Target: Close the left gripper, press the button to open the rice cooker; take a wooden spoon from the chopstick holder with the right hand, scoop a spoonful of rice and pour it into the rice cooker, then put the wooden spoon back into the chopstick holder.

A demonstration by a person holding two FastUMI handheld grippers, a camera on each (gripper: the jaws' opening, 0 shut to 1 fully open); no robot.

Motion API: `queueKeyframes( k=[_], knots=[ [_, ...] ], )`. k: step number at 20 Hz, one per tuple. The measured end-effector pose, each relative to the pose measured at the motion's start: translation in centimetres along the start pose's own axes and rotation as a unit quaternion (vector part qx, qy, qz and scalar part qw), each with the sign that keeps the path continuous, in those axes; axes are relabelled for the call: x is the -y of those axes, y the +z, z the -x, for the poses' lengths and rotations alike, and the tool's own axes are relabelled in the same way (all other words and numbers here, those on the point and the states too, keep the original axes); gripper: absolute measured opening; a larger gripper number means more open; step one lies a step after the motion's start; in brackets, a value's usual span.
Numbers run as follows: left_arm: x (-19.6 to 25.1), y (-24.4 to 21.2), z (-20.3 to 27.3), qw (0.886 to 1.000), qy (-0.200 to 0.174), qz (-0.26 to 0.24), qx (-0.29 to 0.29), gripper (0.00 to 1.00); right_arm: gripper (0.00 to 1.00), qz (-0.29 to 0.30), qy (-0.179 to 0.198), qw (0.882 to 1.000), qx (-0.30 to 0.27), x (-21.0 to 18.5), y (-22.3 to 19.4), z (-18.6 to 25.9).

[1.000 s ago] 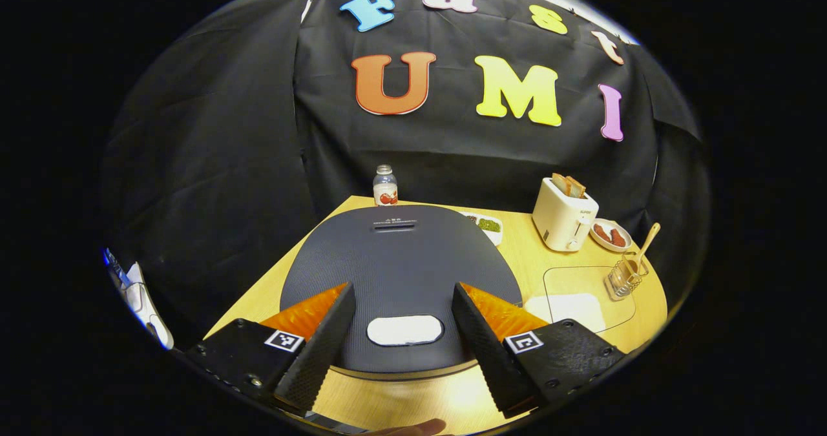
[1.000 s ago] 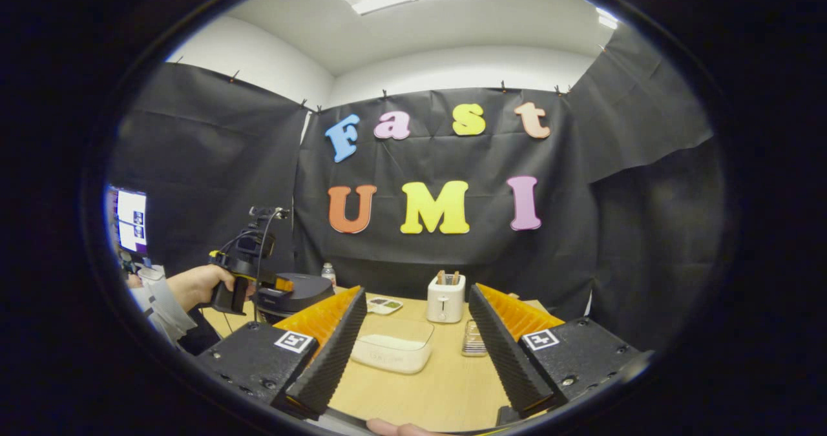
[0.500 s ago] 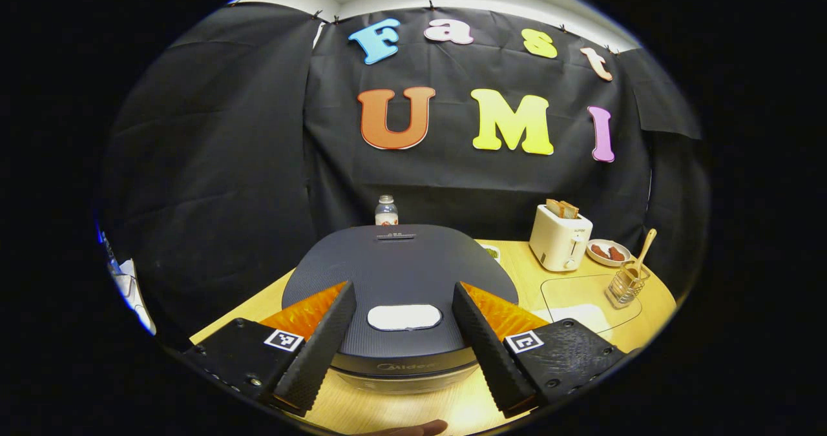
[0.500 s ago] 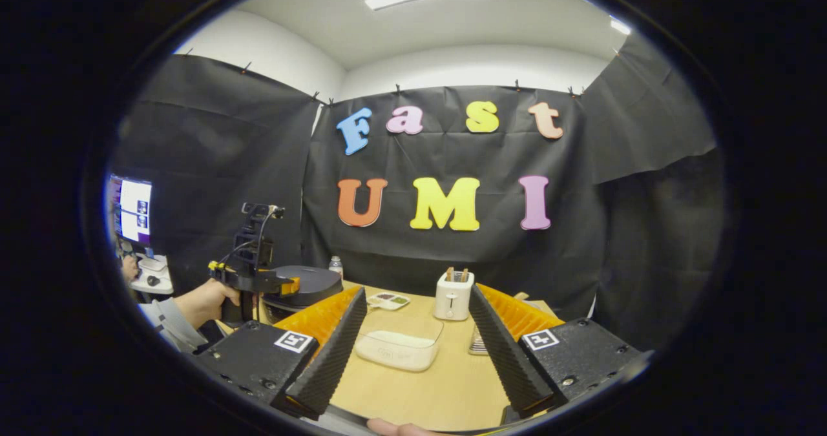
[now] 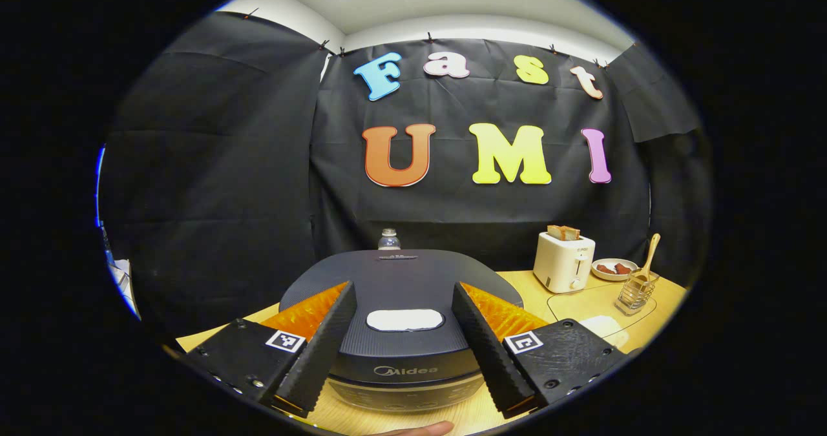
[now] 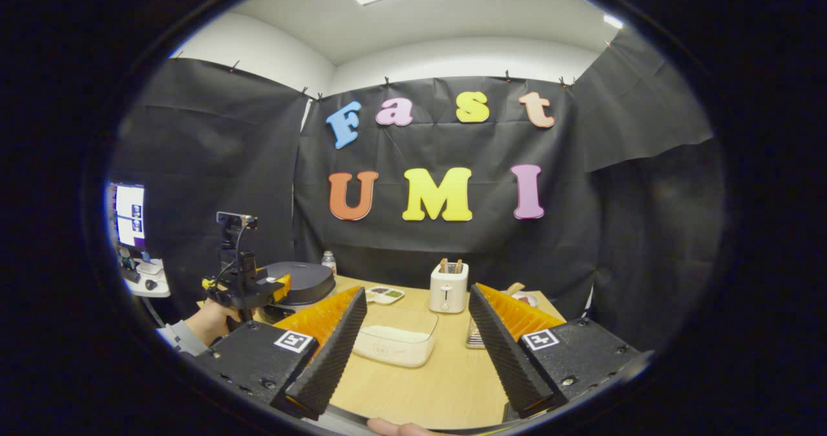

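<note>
Dropped lower and levelled off over the last second, so now looking at the rice cooker [image 5: 400,294] almost edge-on instead of down onto its lid. Left gripper [image 5: 400,345] spread wide either side of the white oval button [image 5: 405,320], not closed yet, so no press possible. Lid dark, matte, finely ribbed, rounded. Right gripper [image 6: 417,352] also wide open, holding nothing, hanging over the pale desk [image 6: 446,384] near the clear rice tub [image 6: 395,344]. Wooden spoon [image 5: 648,255] upright in the wire chopstick holder [image 5: 636,294], far right.
</note>
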State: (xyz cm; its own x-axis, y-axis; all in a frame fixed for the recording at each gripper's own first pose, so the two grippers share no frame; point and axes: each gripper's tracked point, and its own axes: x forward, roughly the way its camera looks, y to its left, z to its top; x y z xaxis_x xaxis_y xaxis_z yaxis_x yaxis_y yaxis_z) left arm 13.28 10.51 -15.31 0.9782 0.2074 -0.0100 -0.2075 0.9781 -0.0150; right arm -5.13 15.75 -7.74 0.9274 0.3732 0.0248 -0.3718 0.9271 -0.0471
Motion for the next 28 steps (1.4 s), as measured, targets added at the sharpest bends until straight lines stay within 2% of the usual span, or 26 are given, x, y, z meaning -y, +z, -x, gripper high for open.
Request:
queueKeyframes(
  k=[3,4,7,9,13,20,28],
  knots=[
    [0.1,0.2,1.0,1.000,0.004,-0.006,-0.009,0.96,1.00,-0.002,-0.008,1.000,-0.001,0.7,0.0,-0.1],
    [0.2,0.2,1.4,1.000,0.003,-0.007,-0.011,1.00,1.00,-0.003,-0.011,1.000,0.000,1.0,0.0,-0.1],
    [0.7,1.1,3.7,1.000,0.001,0.008,-0.021,0.94,1.00,-0.003,-0.015,1.000,0.000,1.2,0.0,-0.1],
    [2.1,2.1,5.7,1.000,-0.011,0.017,-0.023,0.95,1.00,-0.004,-0.018,1.000,-0.001,1.3,-0.1,-0.2],
    [5.4,5.5,9.3,0.999,-0.051,0.015,0.010,0.95,1.00,-0.004,-0.027,1.000,0.001,1.9,0.5,-0.1],
    [7.8,8.9,16.0,0.998,-0.058,0.000,0.006,0.95,1.00,-0.017,-0.056,0.998,0.015,5.0,2.1,1.0],
    [7.2,10.0,21.1,0.998,-0.057,-0.012,0.011,0.94,1.00,-0.017,-0.078,0.997,0.017,7.4,2.2,1.7]
  ],
)
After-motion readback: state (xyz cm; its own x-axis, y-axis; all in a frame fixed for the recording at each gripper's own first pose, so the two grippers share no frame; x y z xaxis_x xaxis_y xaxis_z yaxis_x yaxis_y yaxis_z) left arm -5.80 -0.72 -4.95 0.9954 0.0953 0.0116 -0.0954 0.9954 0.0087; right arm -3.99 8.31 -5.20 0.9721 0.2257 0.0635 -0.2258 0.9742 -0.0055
